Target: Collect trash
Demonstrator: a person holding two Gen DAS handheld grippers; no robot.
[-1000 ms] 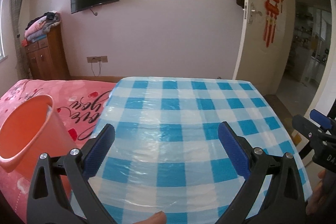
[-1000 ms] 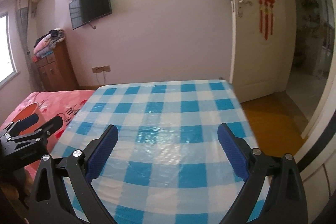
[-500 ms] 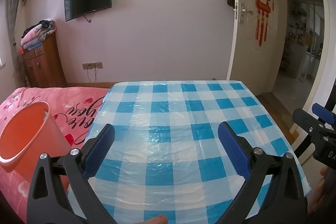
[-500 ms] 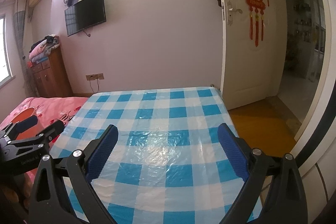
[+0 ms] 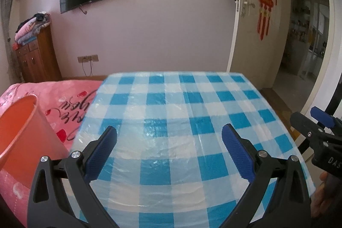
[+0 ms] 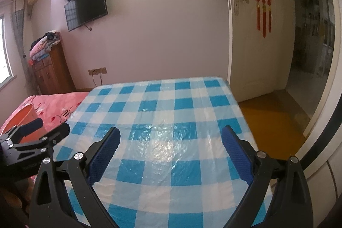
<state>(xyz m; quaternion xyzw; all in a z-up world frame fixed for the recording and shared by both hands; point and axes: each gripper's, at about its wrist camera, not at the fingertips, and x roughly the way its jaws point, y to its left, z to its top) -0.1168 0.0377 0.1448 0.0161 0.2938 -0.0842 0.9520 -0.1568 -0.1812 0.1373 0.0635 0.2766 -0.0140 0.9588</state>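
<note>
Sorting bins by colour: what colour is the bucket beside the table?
Orange bucket, clearest in the left wrist view.

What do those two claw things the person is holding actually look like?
Both match: the left gripper and right gripper each have two black, angular plastic fingers with silver screws, tipped with textured blue pads. The right one's body carries white lettering. No cables or sleeves show.
</note>
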